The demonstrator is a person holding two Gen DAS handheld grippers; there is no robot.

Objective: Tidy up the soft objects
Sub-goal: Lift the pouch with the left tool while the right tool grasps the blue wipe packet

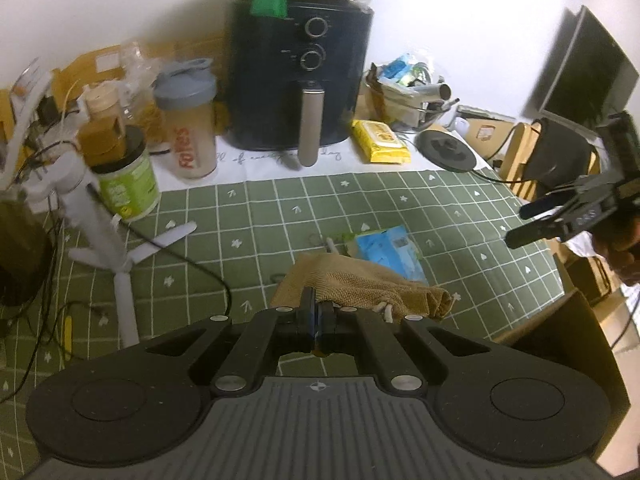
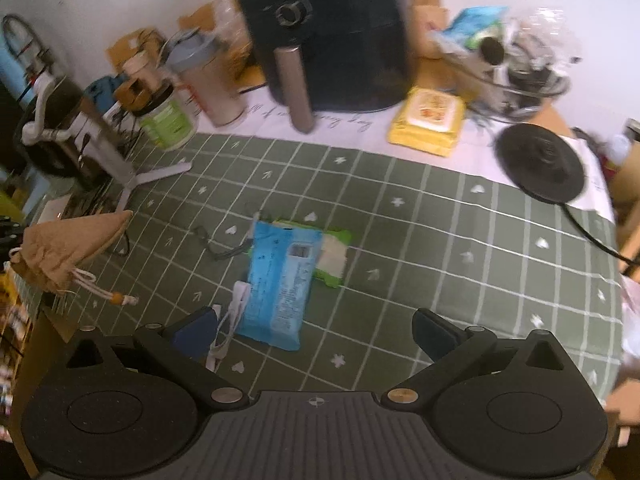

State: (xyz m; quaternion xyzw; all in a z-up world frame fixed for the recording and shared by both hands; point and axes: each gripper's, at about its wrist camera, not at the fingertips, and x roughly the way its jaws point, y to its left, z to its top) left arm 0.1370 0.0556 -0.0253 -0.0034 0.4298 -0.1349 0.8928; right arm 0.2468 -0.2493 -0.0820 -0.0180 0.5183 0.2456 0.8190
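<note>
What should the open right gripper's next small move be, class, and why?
Probably lower the right gripper onto the blue packet: its jaws stand open and empty just above it, while the left gripper is shut on the burlap pouch, held clear of the green tablecloth.

Left wrist view — rides behind the left gripper (image 1: 318, 320), angled down across the green checked tablecloth (image 1: 400, 208) toward the black air fryer (image 1: 300, 76) at the wall. Right wrist view — rides behind the right gripper (image 2: 316, 332), steeper and closer to the cloth. Shared: tablecloth, fryer, blue packet (image 1: 390, 252).
</note>
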